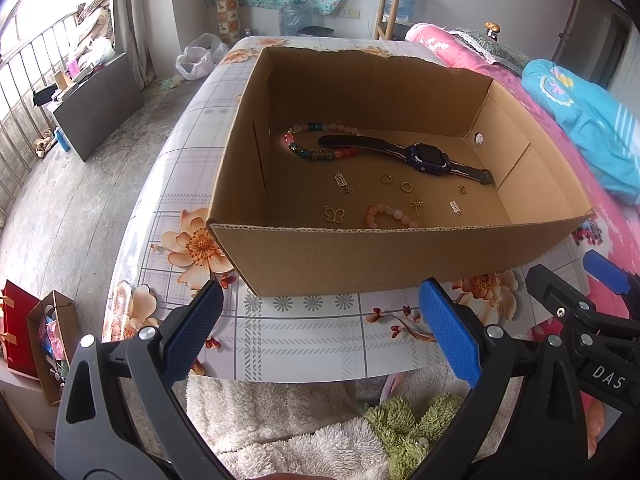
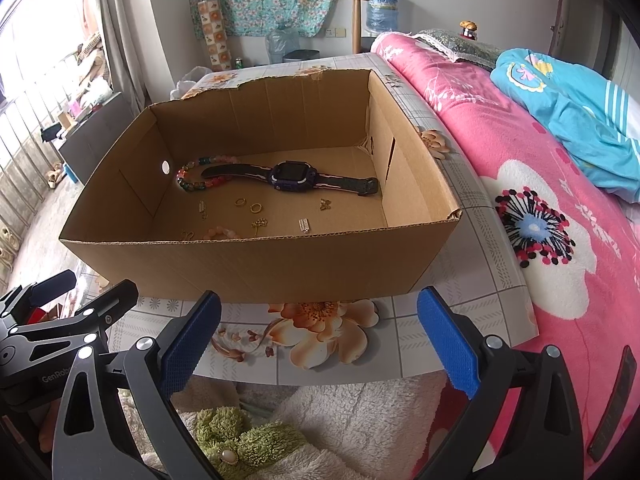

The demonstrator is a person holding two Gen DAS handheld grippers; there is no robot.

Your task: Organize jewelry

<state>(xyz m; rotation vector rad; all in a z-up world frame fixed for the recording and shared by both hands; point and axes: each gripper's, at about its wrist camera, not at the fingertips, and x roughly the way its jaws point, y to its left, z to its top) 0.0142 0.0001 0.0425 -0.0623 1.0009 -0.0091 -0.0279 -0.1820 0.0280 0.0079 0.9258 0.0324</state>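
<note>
An open cardboard box stands on a floral-patterned table. Inside lie a purple smartwatch, a multicoloured bead bracelet, a pink bead bracelet, two gold rings, a butterfly pendant and several small gold and silver charms. My left gripper is open and empty, in front of the box's near wall. My right gripper is open and empty beside it; it also shows in the left wrist view.
A bed with a pink floral blanket and blue bedding lies to the right. White fluffy fabric with a green plush piece lies below the table edge. Gift bags stand on the left floor.
</note>
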